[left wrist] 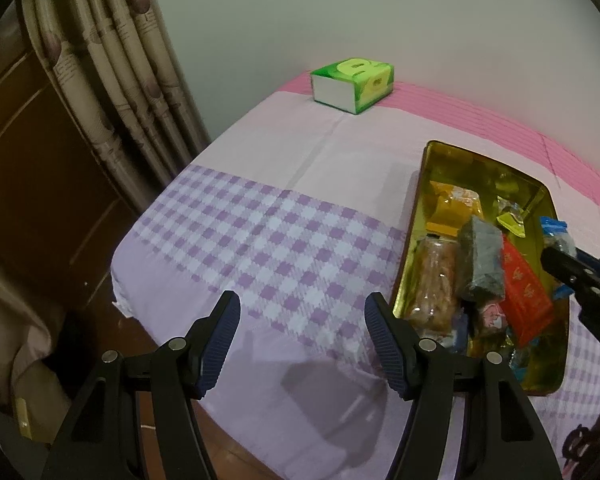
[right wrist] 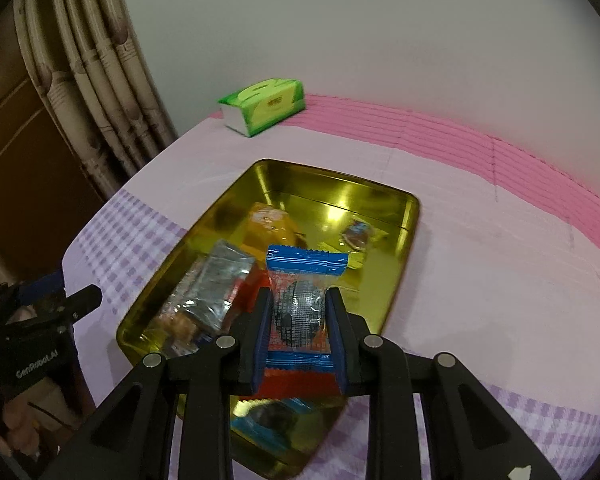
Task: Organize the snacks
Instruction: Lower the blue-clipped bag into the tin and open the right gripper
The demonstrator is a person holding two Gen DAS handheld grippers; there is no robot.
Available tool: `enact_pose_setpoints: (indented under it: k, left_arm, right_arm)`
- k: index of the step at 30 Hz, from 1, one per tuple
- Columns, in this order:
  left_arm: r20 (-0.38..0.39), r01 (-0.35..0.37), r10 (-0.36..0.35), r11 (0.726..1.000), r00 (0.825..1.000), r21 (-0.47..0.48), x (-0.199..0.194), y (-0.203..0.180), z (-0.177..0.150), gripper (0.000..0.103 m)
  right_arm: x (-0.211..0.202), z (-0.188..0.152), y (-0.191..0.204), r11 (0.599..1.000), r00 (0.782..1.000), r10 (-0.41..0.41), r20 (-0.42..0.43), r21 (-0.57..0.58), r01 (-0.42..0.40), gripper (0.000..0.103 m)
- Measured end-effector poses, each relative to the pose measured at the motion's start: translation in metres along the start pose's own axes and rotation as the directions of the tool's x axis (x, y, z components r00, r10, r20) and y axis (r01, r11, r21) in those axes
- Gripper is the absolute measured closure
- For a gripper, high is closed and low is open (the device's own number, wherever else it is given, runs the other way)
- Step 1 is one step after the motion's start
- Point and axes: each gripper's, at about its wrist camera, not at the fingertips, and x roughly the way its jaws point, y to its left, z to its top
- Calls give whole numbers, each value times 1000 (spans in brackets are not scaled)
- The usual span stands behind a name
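Blue-ended clear-wrapped snack packet sat clamped between the right gripper's jaws above the gold metal tray of snacks; the left gripper's jaws stood apart over the checked bedsheet.

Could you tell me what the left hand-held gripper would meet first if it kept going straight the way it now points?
Probably the checked tablecloth: the open left hand-held gripper points down at bare cloth, left of the gold tin. Depth is unclear.

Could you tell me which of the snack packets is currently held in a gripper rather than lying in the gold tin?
The blue-edged clear packet, clamped upright in the right gripper above the gold tin; the others lie loose inside.
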Motion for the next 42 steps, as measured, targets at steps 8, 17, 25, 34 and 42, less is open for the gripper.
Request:
enact_pose_setpoints:
  k: [8,17,25,34,42]
  left_arm:
    - [-45,2,-5,998,999,-58,4,20,-6,32]
    - [-72,5,-11,996,997,-90,5,31,-11,32]
    - [-84,6,-13,996,996,-86,6,31,-11,32]
    - [-89,4,-9,998,996,-63,7,25,-13,32]
    - [-93,1,-4,1000,996,-27,8,18,-15,32]
  right_arm:
    - [14,0,3,1000,1000,-17,-26,13,18,79]
    - [33,-4,16,999,998,-35,-61,12,36,79]
    - [38,-4,21,999,997,-42,-67,11,43,78]
    - [37,-5,22,998,997,-54,-63,6,55,74]
    - [26,-6,17,997,996,-74,-42,30,76,48]
